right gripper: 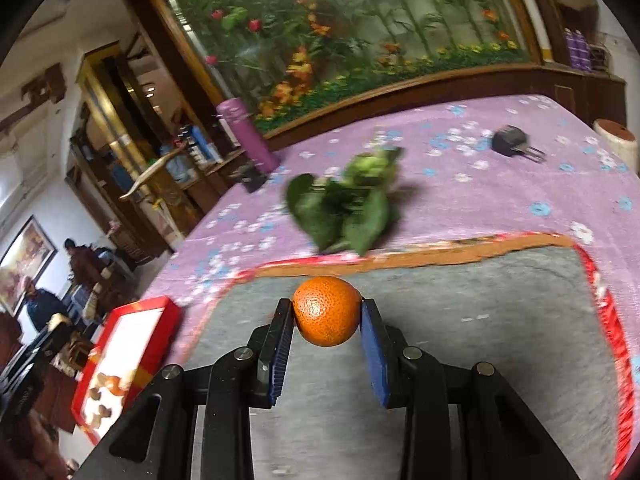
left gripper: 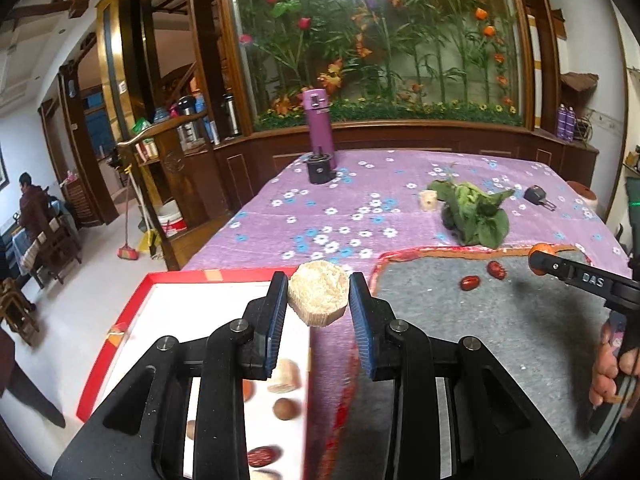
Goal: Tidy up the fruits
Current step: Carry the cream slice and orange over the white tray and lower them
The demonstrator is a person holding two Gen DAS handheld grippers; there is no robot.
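A: From where does the left wrist view look?
B: Low over the red box (left gripper: 120, 312), facing the table's far edge.
A: And the right one?
B: Tilted, close above the grey mat (right gripper: 500, 320); both share the green leaves (left gripper: 476, 212).

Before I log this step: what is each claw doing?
Left claw: shut on the beige chunk.
Right claw: shut on the orange.

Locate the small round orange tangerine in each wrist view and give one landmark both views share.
Left wrist view: the small round orange tangerine sits at the right edge, just its top showing at the tip of the right gripper.
Right wrist view: the tangerine is at lower centre, clamped between the gripper's blue finger pads.
Shared landmark: the bunch of green leaves on the purple floral tablecloth.
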